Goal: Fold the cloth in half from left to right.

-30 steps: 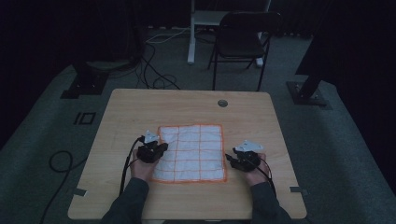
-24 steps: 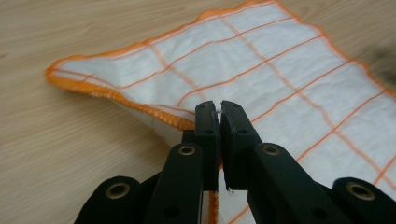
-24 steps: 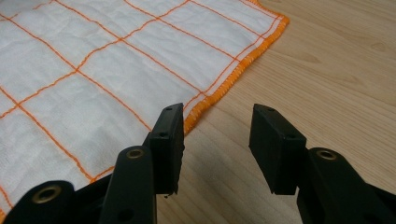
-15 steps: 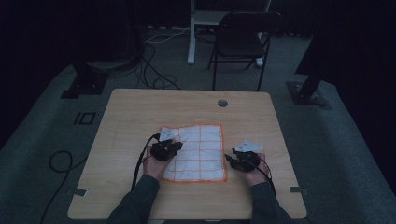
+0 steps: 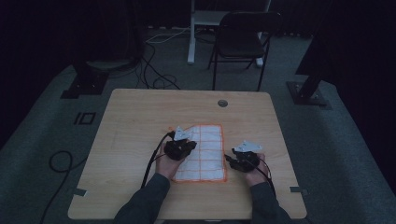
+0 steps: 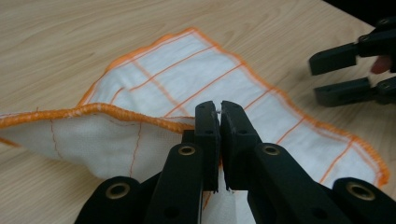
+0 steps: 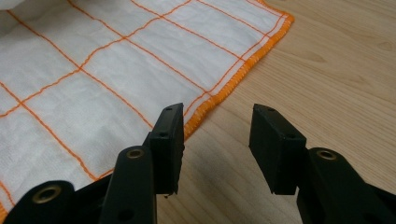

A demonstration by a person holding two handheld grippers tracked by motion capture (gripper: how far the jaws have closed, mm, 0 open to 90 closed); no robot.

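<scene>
Overhead, your two grippers flank one cloth (image 5: 205, 154) at the table's (image 5: 140, 121) centre. Lower centre, your left gripper (image 6: 219, 112) clamps its lifted hem. Lower centre, your right gripper (image 7: 215, 123) gapes empty beside it.

Dark studio: rig stands (image 5: 88, 79), floor cables (image 5: 154, 70), lone table (image 5: 140, 112).
</scene>
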